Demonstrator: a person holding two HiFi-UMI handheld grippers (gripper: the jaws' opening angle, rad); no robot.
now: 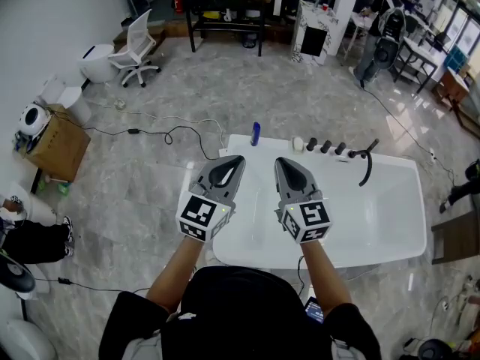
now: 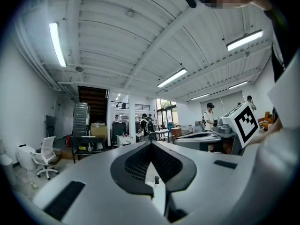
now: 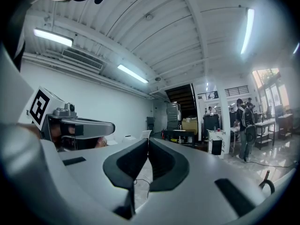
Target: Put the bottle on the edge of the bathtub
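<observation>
1. Bottle [image 1: 256, 133], small and blue, stands at the far rim of the bathtub [image 1: 279, 142], near its left corner.
2. My left gripper [image 1: 237, 160] and right gripper [image 1: 280, 162] are both shut tight and hold nothing.
3. I think the job looks done. Next I just check the bottle stands steady.

Readable text: none, near or far.
Left marker cube [image 1: 202, 216]: black-and-white square pattern, no letters.
Right marker cube [image 1: 306, 222]: likewise.

My left gripper [image 1: 238, 159] and right gripper [image 1: 279, 161] are grey with black-and-white square markers; the bathtub [image 1: 394, 160] is white, and the bottle [image 1: 256, 133] looks blue.
</observation>
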